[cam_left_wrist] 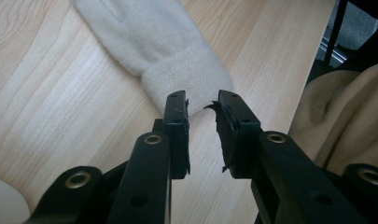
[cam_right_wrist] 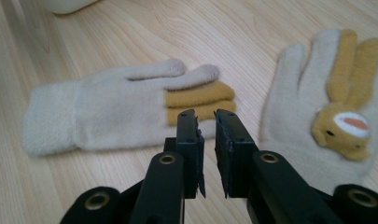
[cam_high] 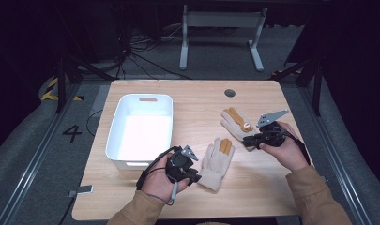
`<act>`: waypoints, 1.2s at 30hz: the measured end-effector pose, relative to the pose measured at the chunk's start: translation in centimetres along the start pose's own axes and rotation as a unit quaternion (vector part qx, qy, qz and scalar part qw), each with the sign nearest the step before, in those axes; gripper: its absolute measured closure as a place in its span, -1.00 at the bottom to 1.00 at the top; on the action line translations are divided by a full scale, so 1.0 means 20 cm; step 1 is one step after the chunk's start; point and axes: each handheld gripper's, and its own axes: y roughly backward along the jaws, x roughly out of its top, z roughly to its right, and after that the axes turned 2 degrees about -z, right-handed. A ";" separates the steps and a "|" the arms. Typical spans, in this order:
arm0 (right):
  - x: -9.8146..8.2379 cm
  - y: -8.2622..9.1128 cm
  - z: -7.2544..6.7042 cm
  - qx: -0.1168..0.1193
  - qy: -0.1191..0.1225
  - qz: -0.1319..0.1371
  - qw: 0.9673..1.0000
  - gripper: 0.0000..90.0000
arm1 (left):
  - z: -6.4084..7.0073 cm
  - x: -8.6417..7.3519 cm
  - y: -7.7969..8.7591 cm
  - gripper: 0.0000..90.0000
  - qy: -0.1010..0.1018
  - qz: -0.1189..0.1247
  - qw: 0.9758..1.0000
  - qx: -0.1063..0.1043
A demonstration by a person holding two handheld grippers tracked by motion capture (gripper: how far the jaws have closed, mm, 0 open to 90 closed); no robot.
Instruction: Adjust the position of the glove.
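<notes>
The left gripper [cam_left_wrist: 203, 105] is hovering with jaws slightly apart at the cuff of the near cream glove [cam_left_wrist: 154, 51], probably lining up a pinch. The right gripper [cam_right_wrist: 205, 121], jaws narrowly apart and empty, is pointing between that glove and the animal-face glove [cam_right_wrist: 333, 102] nearer the tabletop's right edge, beside the white bin [cam_high: 140, 129].

Your high view: table [cam_high: 253, 98] lit evenly from above, floor and room beyond v. dark. White bin [cam_high: 140, 129] blows out, inner base glares, no detail. Overall soft, low-res. Left gripper view: jaws near-black, underexposed; wood bright at upper left. Right gripper view: far glove [cam_right_wrist: 336, 112] and top edge blurred, jaws fairly sharp. Shadows faint, diffuse.
</notes>
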 end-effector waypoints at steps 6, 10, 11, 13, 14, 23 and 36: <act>0.03 -0.06 0.01 0.006 -0.004 -0.004 1.000 0.68 | 0.01 -0.02 -0.02 0.73 0.006 -0.005 1.000 -0.001; 0.04 -0.10 0.03 0.006 -0.009 0.001 1.000 0.63 | 0.01 -0.03 -0.03 0.71 0.009 -0.007 1.000 0.002; 0.05 -0.11 0.03 0.008 -0.011 0.004 1.000 0.62 | 0.01 -0.03 -0.03 0.70 0.010 -0.007 1.000 0.002; 0.05 -0.14 0.03 0.009 -0.015 0.006 1.000 0.60 | 0.01 -0.03 -0.04 0.70 0.010 -0.009 1.000 0.002; 0.05 -0.15 0.04 0.007 -0.015 0.006 1.000 0.59 | 0.01 -0.03 -0.04 0.69 0.009 -0.009 1.000 0.002; 0.06 -0.31 0.06 0.005 -0.020 -0.010 1.000 0.53 | 0.00 -0.04 -0.09 0.67 0.009 -0.015 1.000 0.001; 0.07 -0.45 0.09 -0.017 -0.029 0.002 0.999 0.50 | -0.02 -0.04 -0.16 0.54 0.018 -0.023 1.000 0.008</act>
